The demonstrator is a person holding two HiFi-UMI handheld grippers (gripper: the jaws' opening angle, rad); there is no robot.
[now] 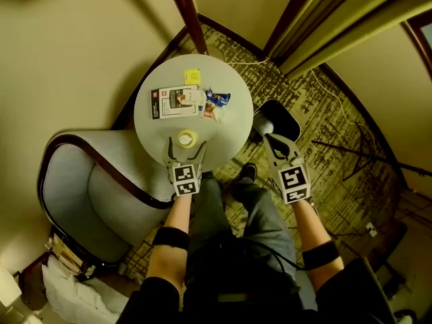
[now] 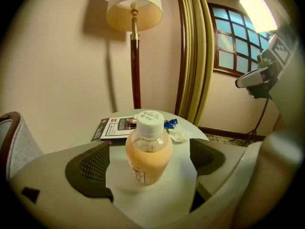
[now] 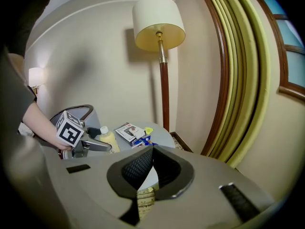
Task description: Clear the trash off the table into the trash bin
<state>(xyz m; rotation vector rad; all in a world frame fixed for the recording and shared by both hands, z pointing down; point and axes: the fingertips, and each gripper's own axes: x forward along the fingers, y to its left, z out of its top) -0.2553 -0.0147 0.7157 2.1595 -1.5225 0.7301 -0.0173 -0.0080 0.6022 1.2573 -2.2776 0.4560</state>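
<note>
Clearing seems barely begun: bottle (image 2: pixel 148 151), wrapper (image 1: pixel 217 98) and tissue (image 1: pixel 217 112) all sit on the desk (image 1: pixel 233 130). The left tool (image 1: pixel 187 147), spread wide, straddles the bottle without pinching it. The right tool (image 1: pixel 271 139), pressed together and empty, hangs beside the bin (image 1: pixel 282 113).

Patterned carpet (image 1: pixel 337 123), grey armchair (image 1: pixel 81 187), floor lamp (image 2: pixel 134 11)

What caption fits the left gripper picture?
Open left gripper, an orange drink bottle upright between its jaws on the round table.
</note>
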